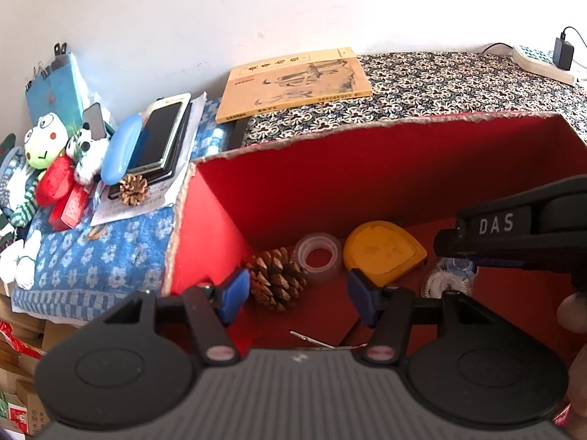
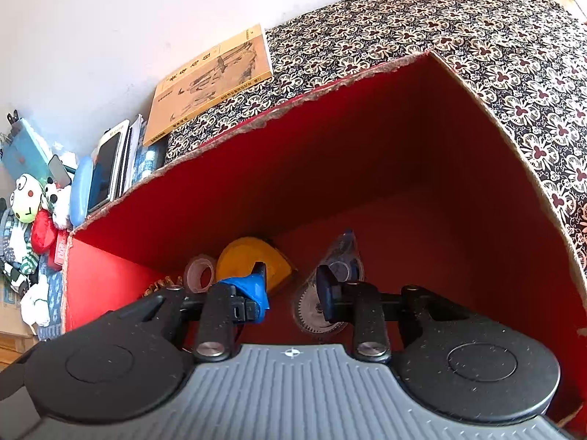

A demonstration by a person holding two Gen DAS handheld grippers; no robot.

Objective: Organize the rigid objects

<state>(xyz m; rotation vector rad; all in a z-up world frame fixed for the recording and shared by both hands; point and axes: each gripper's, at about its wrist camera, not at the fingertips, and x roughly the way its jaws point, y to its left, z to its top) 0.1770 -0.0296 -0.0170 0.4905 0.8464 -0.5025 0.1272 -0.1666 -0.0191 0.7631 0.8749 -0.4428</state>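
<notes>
The right tool (image 2: 291, 291) hangs inside the red box (image 2: 367, 154), its jaws apart and empty, with the clear correction-tape dispenser (image 2: 332, 293) lying on the box floor directly under its right finger, long axis pointing to the far wall. It seems just released, though contact is unclear. The left tool (image 1: 299, 293) gapes wide over the pinecone (image 1: 277, 278), farther off.

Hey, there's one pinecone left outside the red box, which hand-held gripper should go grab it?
Left, probably. The small pinecone lies on papers left of the red box. The left hand-held gripper is open, empty and nearer that wall. The right hand-held gripper is deep inside the box.
</notes>
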